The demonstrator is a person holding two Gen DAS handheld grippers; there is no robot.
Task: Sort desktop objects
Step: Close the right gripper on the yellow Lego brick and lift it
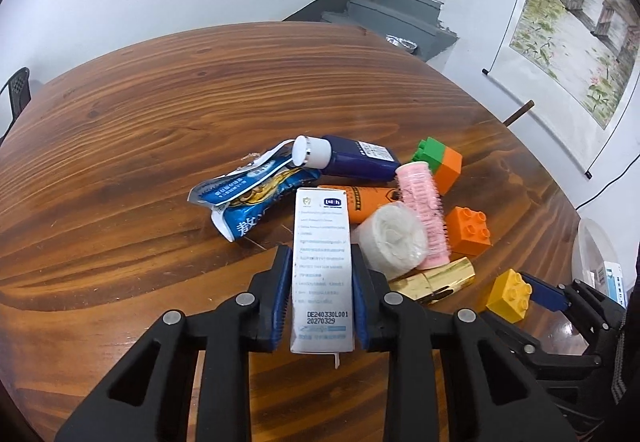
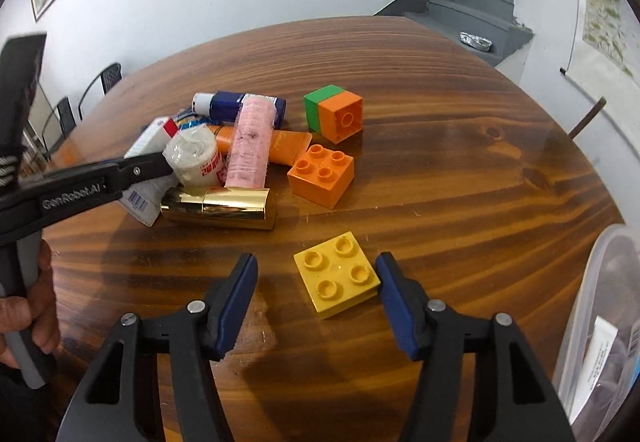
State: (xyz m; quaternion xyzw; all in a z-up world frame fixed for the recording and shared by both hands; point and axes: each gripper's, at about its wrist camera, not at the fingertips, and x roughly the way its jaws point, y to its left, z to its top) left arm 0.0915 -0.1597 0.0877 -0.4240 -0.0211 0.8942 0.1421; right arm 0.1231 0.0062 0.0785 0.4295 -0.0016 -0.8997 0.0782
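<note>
Only rightward: yellow brick between claw pads.

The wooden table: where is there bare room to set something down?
The table is bare across its far half, behind the blue bottle, and on the left, beside the blue snack bag. In the right wrist view it is also bare to the right of the orange block. The pile around the pink roller is crowded.

1. Bare wooden table fills the upper and left of the left wrist view: open passage.
2. A touching pile blocks centre-right: blue packet, navy bottle, pink roller, gold tube.
3. In the right wrist view, bare wood right of the orange brick; a clear bin walls the lower right edge.
</note>
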